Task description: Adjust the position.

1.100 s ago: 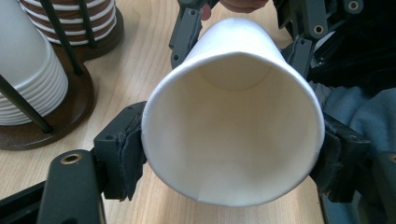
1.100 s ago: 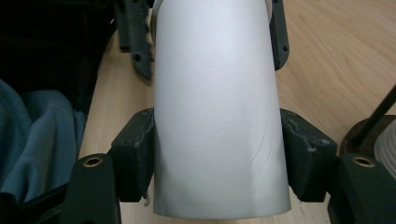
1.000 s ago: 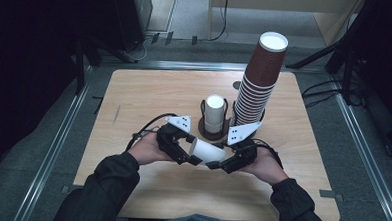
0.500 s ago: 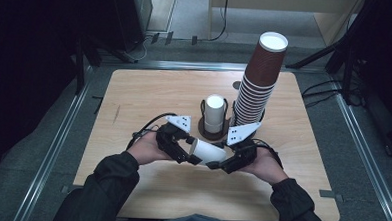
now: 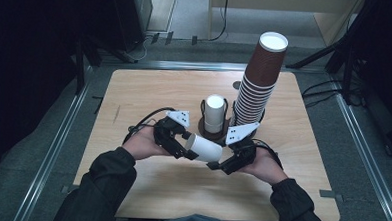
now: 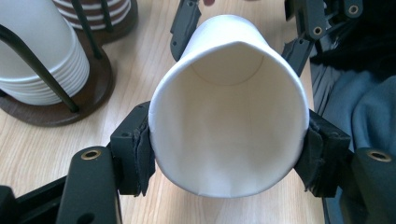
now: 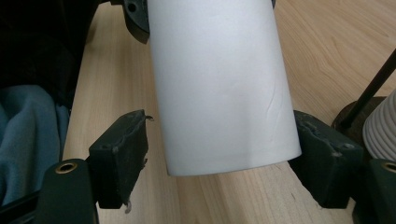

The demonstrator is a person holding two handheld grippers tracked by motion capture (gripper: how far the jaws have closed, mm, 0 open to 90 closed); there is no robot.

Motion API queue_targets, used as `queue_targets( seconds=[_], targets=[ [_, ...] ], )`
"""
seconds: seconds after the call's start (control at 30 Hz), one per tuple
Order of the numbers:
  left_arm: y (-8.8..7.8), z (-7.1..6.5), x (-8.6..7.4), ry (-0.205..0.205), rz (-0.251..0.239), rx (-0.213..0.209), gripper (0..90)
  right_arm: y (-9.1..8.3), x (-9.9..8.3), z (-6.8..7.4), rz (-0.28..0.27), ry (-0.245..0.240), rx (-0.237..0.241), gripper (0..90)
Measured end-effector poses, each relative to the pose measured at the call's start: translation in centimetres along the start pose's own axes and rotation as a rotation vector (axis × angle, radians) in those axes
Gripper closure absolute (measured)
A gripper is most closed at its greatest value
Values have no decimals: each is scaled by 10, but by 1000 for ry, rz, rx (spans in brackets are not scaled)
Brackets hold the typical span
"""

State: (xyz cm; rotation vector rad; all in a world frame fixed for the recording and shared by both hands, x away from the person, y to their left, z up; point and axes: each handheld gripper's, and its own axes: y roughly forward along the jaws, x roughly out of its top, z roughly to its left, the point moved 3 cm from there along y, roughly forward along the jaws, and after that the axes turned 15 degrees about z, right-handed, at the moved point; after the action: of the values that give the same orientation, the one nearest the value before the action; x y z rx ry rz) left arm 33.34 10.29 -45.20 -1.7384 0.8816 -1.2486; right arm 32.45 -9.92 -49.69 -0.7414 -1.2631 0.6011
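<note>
A lab test rig: wooden table [image 5: 149, 93] ringed by metal rails [image 5: 52, 149] and floor cables [image 5: 330, 89].

Wooden table [image 5: 134, 98] carrying two cup racks, both sitting beyond the jaws.

Round dark base [image 5: 203, 127] w/ white cup stack [image 5: 214, 113] standing just past the jaws; tall brown cup stack [image 5: 258, 78] rising beside it, further to the right. Bare wood lying directly under the jaws.

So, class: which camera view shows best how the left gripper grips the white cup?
The left gripper view: both pads press the white cup at its open rim, squeezing it out of round. The right gripper view shows the cup's outer wall between open jaws. The high view shows it small, lying sideways between the grippers.
</note>
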Motion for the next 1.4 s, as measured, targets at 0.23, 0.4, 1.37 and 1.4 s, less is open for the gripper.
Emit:
queue_targets(
  seconds=[0.23,0.4,1.37,1.4],
  targets=[
    [9,2,4,-20,146,59,314,4,0,0,17,-15,-24,238],
    [18,1,6,-32,212,29,313,9,0,1,40,-24,-21,239],
    [28,-6,16,8,216,7,268,27,0,7,133,-73,-21,343],
    [28,-6,15,9,213,4,250,27,0,7,130,-75,-17,341]
  ],
)
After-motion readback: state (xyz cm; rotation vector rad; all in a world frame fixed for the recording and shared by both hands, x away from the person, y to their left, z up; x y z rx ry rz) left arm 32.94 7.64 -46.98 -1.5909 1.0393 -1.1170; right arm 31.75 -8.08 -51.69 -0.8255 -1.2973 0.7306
